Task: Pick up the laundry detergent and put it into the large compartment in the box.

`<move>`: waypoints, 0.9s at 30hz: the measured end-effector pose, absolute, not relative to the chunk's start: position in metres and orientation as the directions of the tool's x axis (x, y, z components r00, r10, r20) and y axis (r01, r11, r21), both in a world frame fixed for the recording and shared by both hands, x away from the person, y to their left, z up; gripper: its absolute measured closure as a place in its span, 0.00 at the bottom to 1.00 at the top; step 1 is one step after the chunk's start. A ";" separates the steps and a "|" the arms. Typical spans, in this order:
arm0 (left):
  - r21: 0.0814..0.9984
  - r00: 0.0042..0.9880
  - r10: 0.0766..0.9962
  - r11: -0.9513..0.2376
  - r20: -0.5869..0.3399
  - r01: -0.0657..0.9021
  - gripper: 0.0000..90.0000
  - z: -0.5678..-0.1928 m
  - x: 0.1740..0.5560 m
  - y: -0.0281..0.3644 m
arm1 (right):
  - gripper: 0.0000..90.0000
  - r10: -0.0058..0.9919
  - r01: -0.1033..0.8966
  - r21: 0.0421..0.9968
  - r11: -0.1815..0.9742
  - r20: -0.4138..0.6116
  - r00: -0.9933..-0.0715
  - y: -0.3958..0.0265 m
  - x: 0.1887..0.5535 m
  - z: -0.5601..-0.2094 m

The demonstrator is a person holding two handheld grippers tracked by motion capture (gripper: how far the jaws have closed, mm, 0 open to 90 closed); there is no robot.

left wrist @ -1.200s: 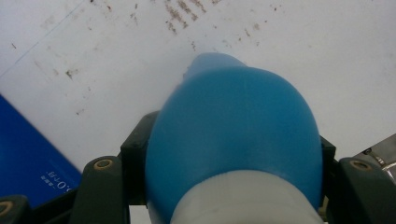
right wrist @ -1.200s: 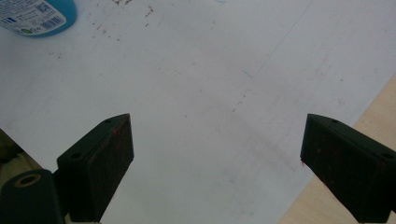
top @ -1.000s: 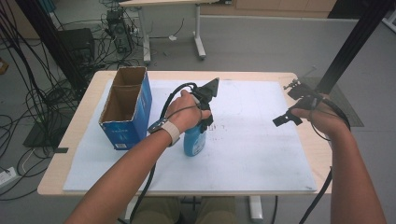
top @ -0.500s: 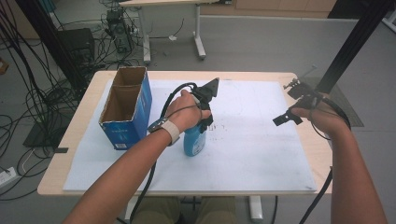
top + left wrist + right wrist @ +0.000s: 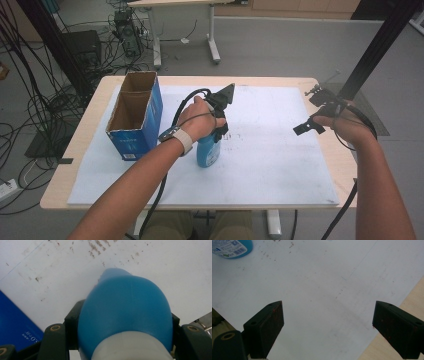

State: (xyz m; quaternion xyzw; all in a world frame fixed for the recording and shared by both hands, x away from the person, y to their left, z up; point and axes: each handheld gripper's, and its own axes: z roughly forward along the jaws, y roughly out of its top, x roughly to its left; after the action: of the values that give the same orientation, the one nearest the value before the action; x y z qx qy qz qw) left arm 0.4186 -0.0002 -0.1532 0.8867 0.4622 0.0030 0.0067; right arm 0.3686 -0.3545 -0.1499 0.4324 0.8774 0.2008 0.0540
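Observation:
A blue plastic bottle (image 5: 208, 151) stands upright on the white mat (image 5: 280, 165), just right of the box. My left gripper (image 5: 216, 131) comes down on it from above and is shut on its upper part. In the left gripper view the black jaws press both sides of the bottle (image 5: 125, 312) just below its white neck. My right gripper (image 5: 312, 113) hovers over the mat's right edge, apart from the bottle. Its jaws stand wide open with nothing between them (image 5: 327, 326). The bottle's labelled base (image 5: 232, 248) sits in the top left corner of the right gripper view.
An open-topped blue cardboard box (image 5: 135, 117) stands at the mat's left, close to the bottle. The wooden table's edge (image 5: 345, 165) runs just right of the mat. Cables and a second table's legs lie on the floor beyond.

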 end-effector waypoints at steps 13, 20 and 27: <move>0.015 0.573 0.819 -0.573 0.000 0.819 0.43 -0.153 0.419 0.000 | 0.11 0.779 0.734 0.400 0.549 0.075 -0.623 -0.352 0.369 -0.148; 0.015 0.571 0.821 -0.571 0.001 0.821 0.43 -0.153 0.418 -0.001 | 0.11 0.777 0.733 0.399 0.552 0.073 -0.625 -0.350 0.370 -0.148; 0.018 0.571 0.821 -0.571 0.000 0.821 0.43 -0.153 0.418 0.000 | 0.11 0.777 0.732 0.402 0.551 0.074 -0.625 -0.351 0.370 -0.148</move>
State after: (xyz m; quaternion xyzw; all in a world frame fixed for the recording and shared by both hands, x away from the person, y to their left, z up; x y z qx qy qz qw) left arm 0.4177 -0.0002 -0.1532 0.8862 0.4633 0.0043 0.0077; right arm 0.3695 -0.3511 -0.1477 0.4292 0.8788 0.2010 0.0563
